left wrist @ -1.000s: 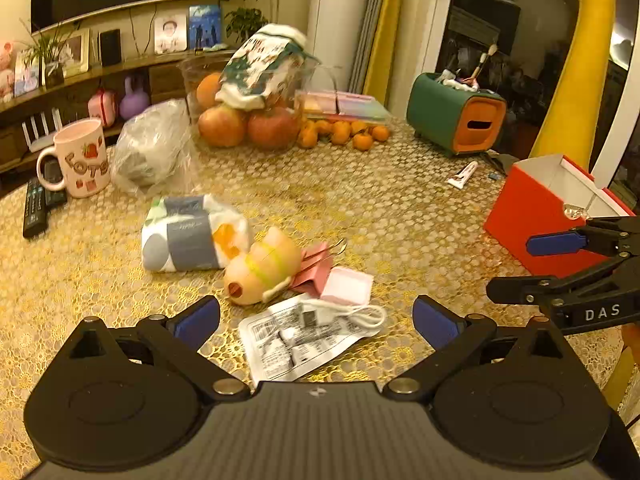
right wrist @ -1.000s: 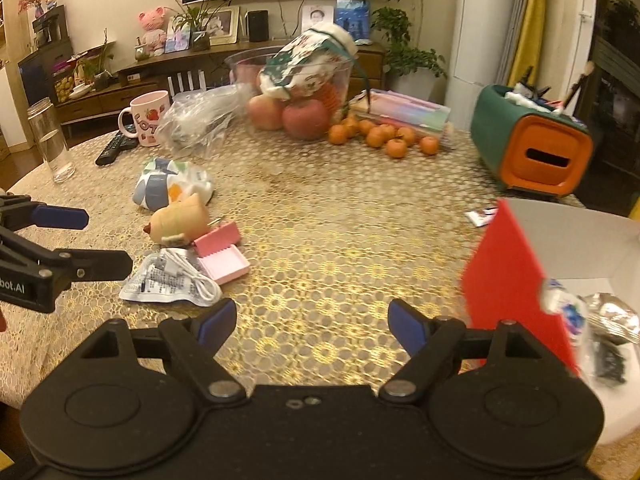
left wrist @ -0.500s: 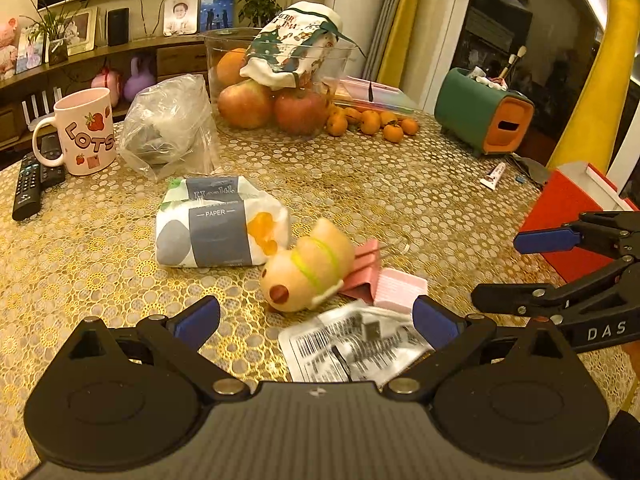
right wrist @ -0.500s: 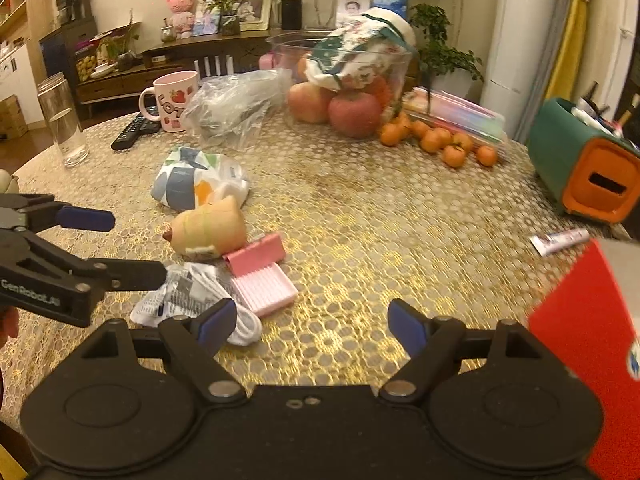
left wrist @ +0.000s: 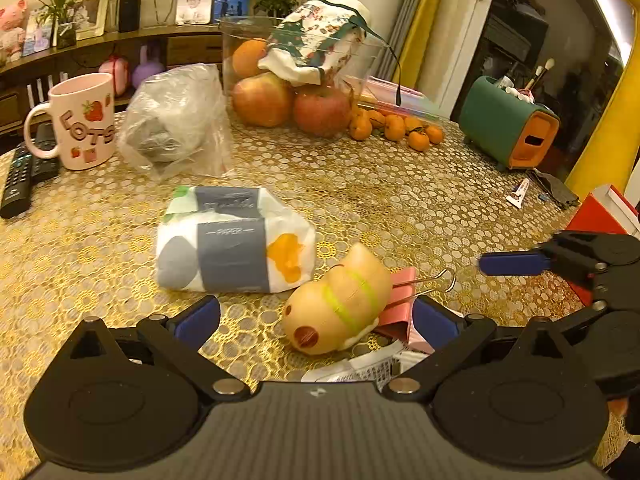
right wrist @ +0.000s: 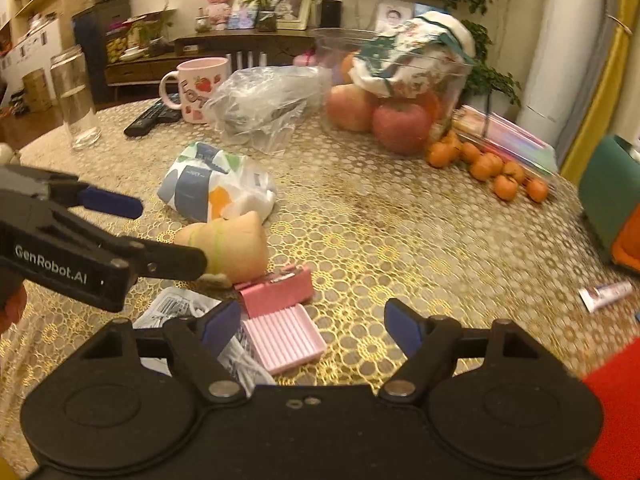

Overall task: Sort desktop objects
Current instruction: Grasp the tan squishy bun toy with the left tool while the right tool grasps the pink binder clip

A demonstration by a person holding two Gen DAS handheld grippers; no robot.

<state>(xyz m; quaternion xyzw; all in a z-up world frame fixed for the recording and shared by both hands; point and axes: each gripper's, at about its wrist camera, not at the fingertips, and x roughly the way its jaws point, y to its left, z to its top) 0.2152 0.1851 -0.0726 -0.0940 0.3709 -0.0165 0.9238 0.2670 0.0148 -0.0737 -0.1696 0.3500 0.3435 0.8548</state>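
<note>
I counted two grippers, my left (left wrist: 316, 318) and my right (right wrist: 312, 326). Ahead of them lay one tissue pack (left wrist: 234, 242), one toy pig (left wrist: 340, 304), one pink clip (right wrist: 276, 290), one pink case (right wrist: 286, 338) and one cable packet (right wrist: 176, 308). Farther off stood one mug (left wrist: 82, 120), two remotes (left wrist: 24, 168), one glass (right wrist: 76, 100), two apples (left wrist: 288, 102) and about nine small oranges (right wrist: 486, 166).

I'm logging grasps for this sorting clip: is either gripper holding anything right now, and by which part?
Nothing is held. The left gripper stands open around the peach toy; the right gripper, closing, is empty above the pink box.
</note>
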